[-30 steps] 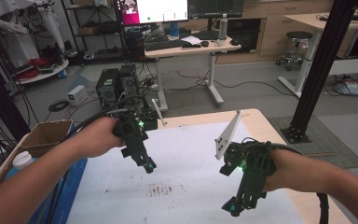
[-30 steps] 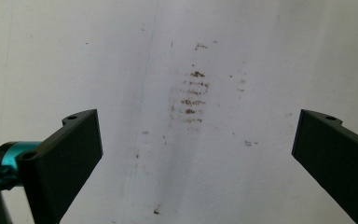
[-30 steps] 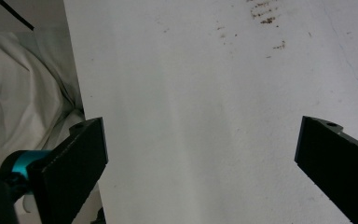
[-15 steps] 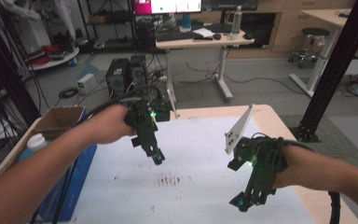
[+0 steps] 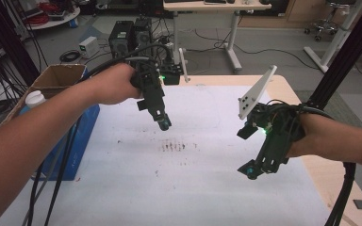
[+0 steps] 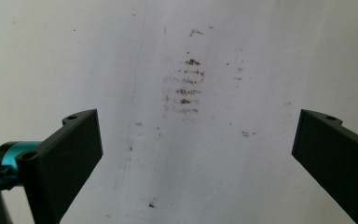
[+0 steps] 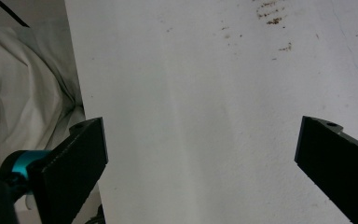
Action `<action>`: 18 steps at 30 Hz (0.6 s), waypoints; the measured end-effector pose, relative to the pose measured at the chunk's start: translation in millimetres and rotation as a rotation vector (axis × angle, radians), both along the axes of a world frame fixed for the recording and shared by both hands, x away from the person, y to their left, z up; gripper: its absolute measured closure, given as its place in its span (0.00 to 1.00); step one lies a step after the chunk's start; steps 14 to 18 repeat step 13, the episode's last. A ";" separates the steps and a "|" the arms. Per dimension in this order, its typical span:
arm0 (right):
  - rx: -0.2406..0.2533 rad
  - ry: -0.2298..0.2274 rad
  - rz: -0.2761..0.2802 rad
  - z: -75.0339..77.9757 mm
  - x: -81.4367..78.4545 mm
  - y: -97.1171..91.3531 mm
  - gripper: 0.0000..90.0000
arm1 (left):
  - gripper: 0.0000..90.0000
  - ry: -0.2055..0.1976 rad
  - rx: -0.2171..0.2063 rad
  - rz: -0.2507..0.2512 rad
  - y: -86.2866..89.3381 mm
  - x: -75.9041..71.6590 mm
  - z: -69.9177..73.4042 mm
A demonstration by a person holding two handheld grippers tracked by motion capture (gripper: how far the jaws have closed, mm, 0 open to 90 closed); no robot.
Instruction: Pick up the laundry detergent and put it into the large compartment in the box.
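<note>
Left tongs and right tongs hang above the white sheet on the bench, jaws spread wide, gripping nothing. Brown smudges lie between them.

Left arm: reached in from the lower left, forearm bare.
Left gripper: tipped downward, jaws spread wide — nothing between them.
Right gripper: pointed down and left, jaws wide apart — empty.
</note>
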State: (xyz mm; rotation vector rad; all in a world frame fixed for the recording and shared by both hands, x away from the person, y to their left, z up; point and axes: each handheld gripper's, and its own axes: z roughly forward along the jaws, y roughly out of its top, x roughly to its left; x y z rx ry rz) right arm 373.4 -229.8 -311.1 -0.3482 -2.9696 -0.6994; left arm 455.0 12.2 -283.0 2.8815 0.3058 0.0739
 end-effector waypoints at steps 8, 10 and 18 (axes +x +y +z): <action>-0.001 -0.002 0.001 -0.8 0.5 1.4 0.02 | 0.02 0.008 0.006 -0.004 1.0 -0.2 -1.4; 0.001 -0.002 -0.002 -1.0 0.6 1.8 0.02 | 0.02 0.010 0.009 -0.003 1.5 -0.3 -1.9; 0.002 -0.002 -0.003 -1.1 0.9 1.9 0.02 | 0.02 0.014 0.013 -0.006 2.1 -0.1 -1.7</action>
